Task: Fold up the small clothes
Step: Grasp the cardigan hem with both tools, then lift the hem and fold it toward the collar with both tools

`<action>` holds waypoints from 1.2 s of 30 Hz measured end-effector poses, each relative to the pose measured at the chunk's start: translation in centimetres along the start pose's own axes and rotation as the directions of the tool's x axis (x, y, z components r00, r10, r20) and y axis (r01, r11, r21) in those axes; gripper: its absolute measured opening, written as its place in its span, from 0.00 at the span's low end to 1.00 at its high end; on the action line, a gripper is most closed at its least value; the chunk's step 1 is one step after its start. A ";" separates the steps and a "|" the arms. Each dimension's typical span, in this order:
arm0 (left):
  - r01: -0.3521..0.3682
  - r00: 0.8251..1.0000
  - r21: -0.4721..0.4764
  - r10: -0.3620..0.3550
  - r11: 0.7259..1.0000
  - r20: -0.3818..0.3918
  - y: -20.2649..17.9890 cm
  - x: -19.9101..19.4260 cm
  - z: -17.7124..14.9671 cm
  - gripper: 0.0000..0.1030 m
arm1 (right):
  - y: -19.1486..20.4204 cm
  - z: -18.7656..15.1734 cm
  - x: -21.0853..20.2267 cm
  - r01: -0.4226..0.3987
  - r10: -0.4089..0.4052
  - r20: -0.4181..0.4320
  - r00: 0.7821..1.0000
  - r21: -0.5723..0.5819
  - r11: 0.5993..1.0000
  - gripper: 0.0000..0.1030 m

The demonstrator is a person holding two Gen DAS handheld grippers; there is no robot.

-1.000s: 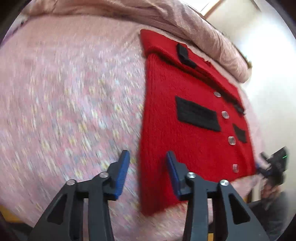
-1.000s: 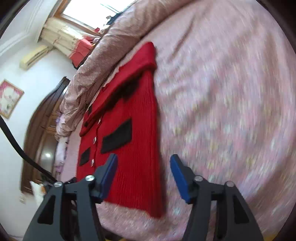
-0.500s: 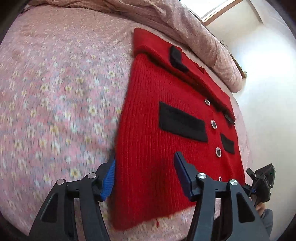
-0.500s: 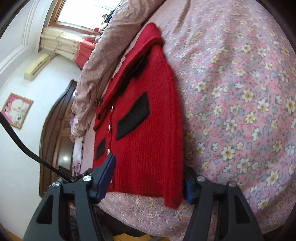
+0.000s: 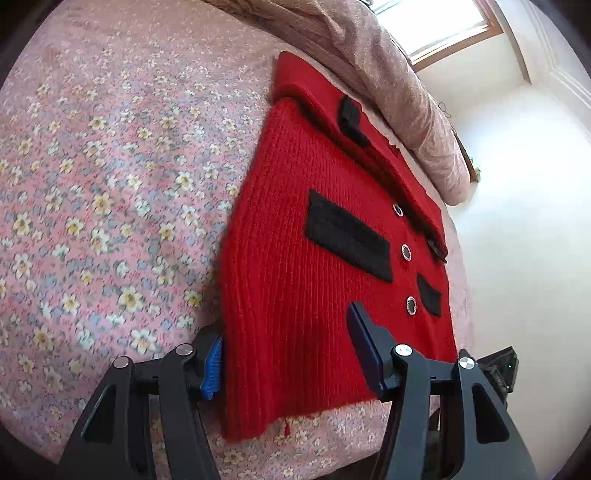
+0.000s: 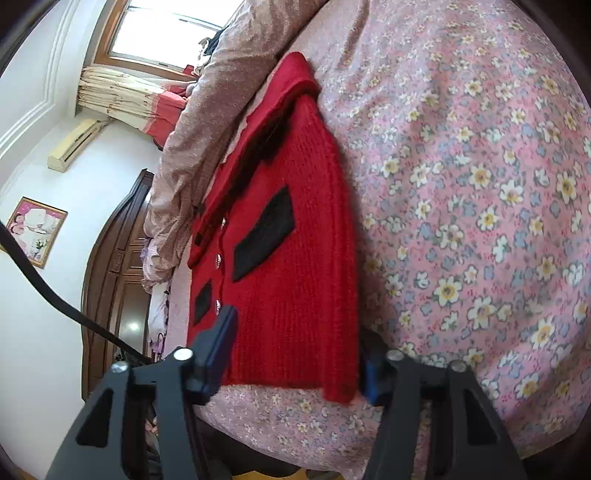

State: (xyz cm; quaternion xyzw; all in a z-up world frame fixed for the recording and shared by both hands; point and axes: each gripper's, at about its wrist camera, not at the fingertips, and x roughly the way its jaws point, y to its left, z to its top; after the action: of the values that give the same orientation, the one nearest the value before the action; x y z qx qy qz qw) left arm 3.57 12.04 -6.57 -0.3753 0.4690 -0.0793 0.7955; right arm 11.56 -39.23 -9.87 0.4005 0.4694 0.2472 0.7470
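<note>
A red knitted cardigan (image 5: 314, 288) with black pocket patches and a row of round buttons is laid flat on a pink floral bedsheet (image 5: 92, 203), its collar toward 12 o'clock in both views and its hem toward 6 o'clock. A rolled pinkish quilt (image 5: 388, 74) is seen beyond the collar, at about 1 o'clock in the left wrist view.

The left gripper (image 5: 288, 354) is held spread wide at the hem, at about 6 o'clock in its view. One blue pad is placed against the outer side edge of the cardigan, while the other rests over the knit near the lowest button; nothing is clamped.

The right gripper (image 6: 295, 354) is likewise spread wide at the opposite hem corner. One blue pad lies over the knit near the buttons, and the other is partly hidden behind the cardigan's (image 6: 295, 258) outer side edge, next to the bedsheet (image 6: 480, 184). Whether the fabric is touched by that pad cannot be told.

A window (image 6: 166, 33), a curtain (image 6: 122, 99) and a framed picture (image 6: 35, 230) are seen at 10 to 11 o'clock in the right wrist view.
</note>
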 end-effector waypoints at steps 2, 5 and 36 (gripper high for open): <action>-0.004 1.000 -0.016 0.004 1.000 -0.009 0.2 -0.3 -0.5 0.34 | 0.2 -0.2 0.5 0.014 -0.014 -0.004 1.000 0.014 1.000 0.35; -0.049 0.998 -0.035 0.048 0.998 -0.037 0.6 0.0 -1.1 0.02 | -0.5 -0.4 0.5 0.021 -0.021 -0.011 1.000 0.037 0.999 0.09; 0.080 0.985 0.006 -0.080 0.997 0.151 -0.6 -8.5 -3.5 0.01 | 4.8 -4.0 -7.3 0.002 0.025 0.160 0.987 -0.168 0.986 0.06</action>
State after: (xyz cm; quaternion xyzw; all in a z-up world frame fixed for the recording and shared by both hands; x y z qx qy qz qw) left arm -3.78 13.89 -1.33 -0.3986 0.3921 -0.0823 0.8250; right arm 4.79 -40.53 -3.13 0.3579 0.3824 0.2569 0.8122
